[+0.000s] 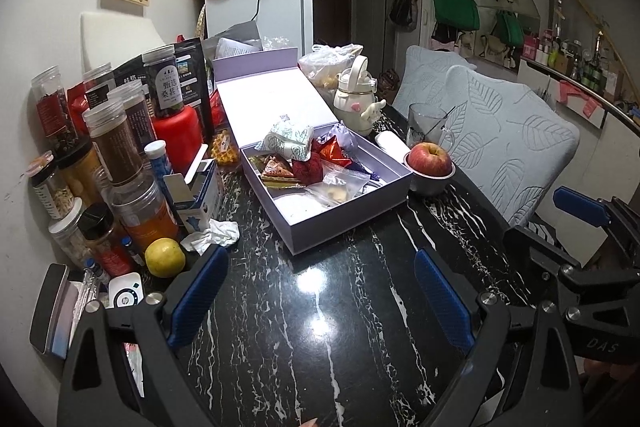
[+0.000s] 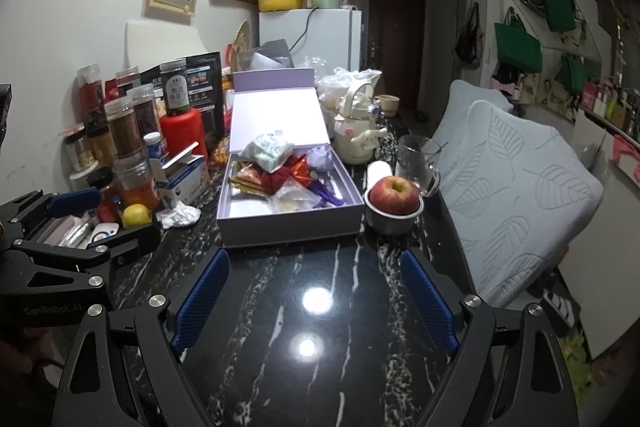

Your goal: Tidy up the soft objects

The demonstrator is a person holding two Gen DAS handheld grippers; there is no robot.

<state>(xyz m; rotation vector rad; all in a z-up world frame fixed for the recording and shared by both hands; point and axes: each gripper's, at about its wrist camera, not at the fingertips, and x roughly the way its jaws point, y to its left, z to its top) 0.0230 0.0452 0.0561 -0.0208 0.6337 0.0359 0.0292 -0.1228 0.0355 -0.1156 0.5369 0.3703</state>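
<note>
Here, nearest you, both claws hang low over the black marble table [image 2: 320, 307], side by side. Your left gripper [image 1: 320, 291] has its blue pads spread wide with only bare stone between them; your right gripper [image 2: 316, 291] stands likewise, jaws parted and holding nothing.

Just beyond them sits the lilac box [image 2: 288, 227], lid thrown back. The soft objects lie heaped in its far half: a pale green patterned pouch [image 2: 267, 151] on top, red and orange foil packets [image 2: 294, 171] under it, a lilac drawstring sachet [image 2: 322, 158] to the right, a clear zip bag [image 2: 290, 203] toward the near wall. The near-left floor of the box shows bare.

To the right, an apple [image 2: 394, 191] rests in a steel bowl, a glass mug [image 2: 416, 159] behind it. To the left, a crumpled tissue [image 2: 180, 215] lies on the stone just beside a lemon [image 2: 136, 215] and the crowd of jars [image 2: 128, 131].

The scene fits either soft goods already gathered, or a heap awaiting sorting. Whichever holds, any reach forward must clear the box's near wall with the claw parted.
</note>
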